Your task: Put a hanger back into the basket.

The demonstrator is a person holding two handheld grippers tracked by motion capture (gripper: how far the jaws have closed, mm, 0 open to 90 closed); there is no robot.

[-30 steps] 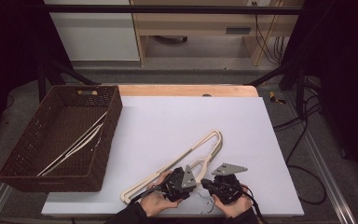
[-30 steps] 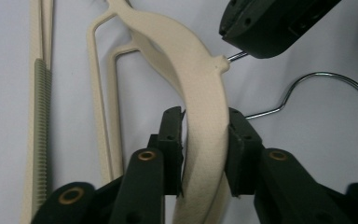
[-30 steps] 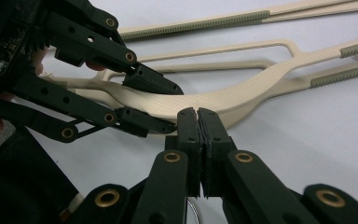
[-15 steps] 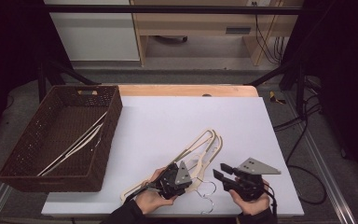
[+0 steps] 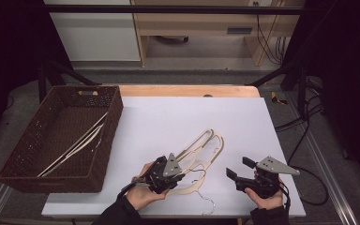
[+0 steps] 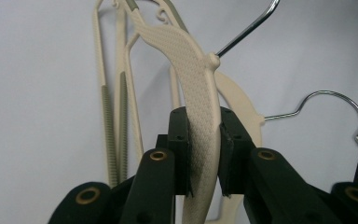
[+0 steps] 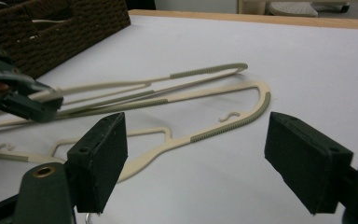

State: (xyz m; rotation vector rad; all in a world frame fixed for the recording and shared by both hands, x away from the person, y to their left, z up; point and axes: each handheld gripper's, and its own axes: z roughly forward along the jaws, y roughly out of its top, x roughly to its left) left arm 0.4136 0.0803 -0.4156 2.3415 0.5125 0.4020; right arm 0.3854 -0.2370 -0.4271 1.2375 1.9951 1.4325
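Wicker basket [image 5: 33, 154] is sitting at the worktop's left edge w/ cream hangers [image 5: 77, 145] lying inside. Near the front edge, left of centre, the left gripper [image 5: 180, 176] is pinching the top cream hanger [image 6: 200, 116] across its textured shoulder, jaws nearly closed and pads pressing both faces in the left gripper view. A second hanger [image 7: 205, 121] is lying flat beneath it on the white worktop [image 5: 168, 117], arms pointing toward the back-right corner. Toward the front-right corner, the right gripper [image 5: 239, 168] is hovering w/ jaws spread wide and nothing between them; they have just been opening.

Handling, by judgement: the hangers look light, thin, stiff plastic, prob. a bit springy; ribbed strips should resist slipping. Best hold is the broad shoulder by the hook. Wire hooks could snag each other.

Hard to read: how many hangers are stacked, and whether hooks are tangled. Hanger's lower end is cut off behind the left gripper.
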